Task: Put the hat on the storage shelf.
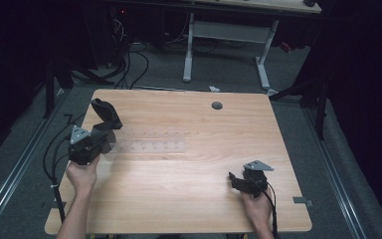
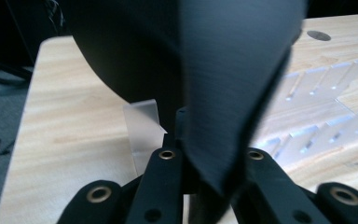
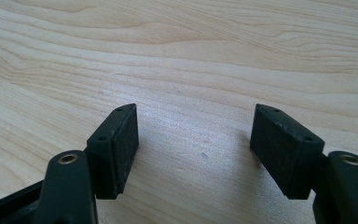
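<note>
A broad, flat black object [image 1: 105,113] is lifted off the table at the left, tilted upward, with my left gripper [image 1: 103,133] shut on its lower part. In the left gripper view the black object [image 2: 233,70] rises between the jaws and hides the pads. Just right of it a clear plastic rack [image 1: 151,145] with a row of slots lies flat on the wooden table [image 1: 189,199]. The rack [image 2: 321,88] is also in the left gripper view, at the right. My right gripper [image 1: 235,179] rests low near the front right, and in its own view it [image 3: 196,144] stands open over bare wood.
A round cable hole [image 1: 217,105] sits near the table's far edge. Beyond the table are a white desk frame [image 1: 189,50] and cables on the grey floor. A person's forearms come in from the bottom edge.
</note>
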Tool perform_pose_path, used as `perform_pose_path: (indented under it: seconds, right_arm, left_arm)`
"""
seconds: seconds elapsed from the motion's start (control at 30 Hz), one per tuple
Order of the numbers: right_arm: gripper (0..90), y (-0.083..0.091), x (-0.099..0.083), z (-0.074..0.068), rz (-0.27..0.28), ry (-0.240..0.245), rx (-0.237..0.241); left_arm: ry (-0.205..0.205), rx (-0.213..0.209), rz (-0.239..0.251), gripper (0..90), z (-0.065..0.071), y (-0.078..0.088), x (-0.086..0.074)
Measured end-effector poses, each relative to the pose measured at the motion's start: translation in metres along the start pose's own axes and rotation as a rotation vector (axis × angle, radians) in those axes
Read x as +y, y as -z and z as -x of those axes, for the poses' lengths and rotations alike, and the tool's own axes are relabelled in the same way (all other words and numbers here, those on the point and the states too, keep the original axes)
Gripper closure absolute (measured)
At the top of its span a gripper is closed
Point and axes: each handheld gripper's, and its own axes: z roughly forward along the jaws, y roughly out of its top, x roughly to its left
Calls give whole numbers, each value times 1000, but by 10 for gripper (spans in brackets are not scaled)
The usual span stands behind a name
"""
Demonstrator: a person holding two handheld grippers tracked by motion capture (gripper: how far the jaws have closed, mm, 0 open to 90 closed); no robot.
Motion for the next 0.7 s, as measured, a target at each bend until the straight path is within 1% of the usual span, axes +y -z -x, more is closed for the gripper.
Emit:
perform_pose_path:
  seconds: [0.03,0.13,0.2,0.23,0.27,0.33,0.47,0.6,0.7]
  right_arm:
    - [325,0,0,0,0,0,0]
    - [325,0,0,0,0,1,1]
    - [325,0,0,0,0,2,2]
    - [325,0,0,0,0,2,2]
    - [325,0,0,0,0,2,2]
    - [325,0,0,0,0,2,2]
    - [325,0,0,0,0,2,2]
    - [325,0,0,0,0,2,2]
    - [325,0,0,0,0,2,2]
  left_arm:
    - [2,2,-7,787,-1,1,0]
    - [27,14,-16,702,-3,7,0]
    - [37,18,-15,616,-4,11,3]
    - [36,19,-14,568,-4,13,3]
    - [37,21,-19,534,-4,16,5]
    - [42,18,-12,477,-4,22,6]
    - [32,15,-15,433,-2,32,7]
    - [24,4,-15,420,2,43,6]
    - [26,-3,-14,415,5,49,4]
